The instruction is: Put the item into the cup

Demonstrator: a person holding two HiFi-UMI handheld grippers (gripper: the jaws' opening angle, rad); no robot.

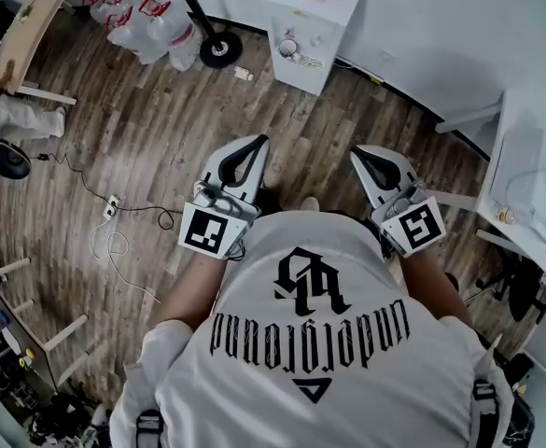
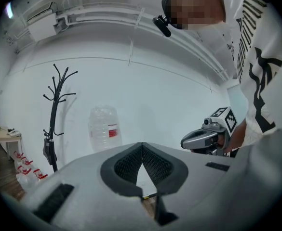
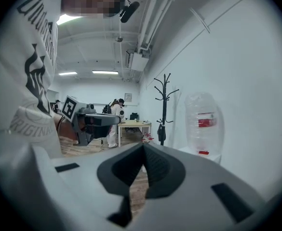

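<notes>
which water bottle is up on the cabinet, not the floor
The large clear jug with the red label, alone on the white cabinet; the smaller red-handled bottles cluster on the floor by the coat rack.

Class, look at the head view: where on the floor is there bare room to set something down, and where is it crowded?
Bare wooden floor lies ahead of the left gripper, bordered by the coat stand base, the white cabinet and the power strip. Crowded: bottle packs top left, cables left, the white table right.
</notes>
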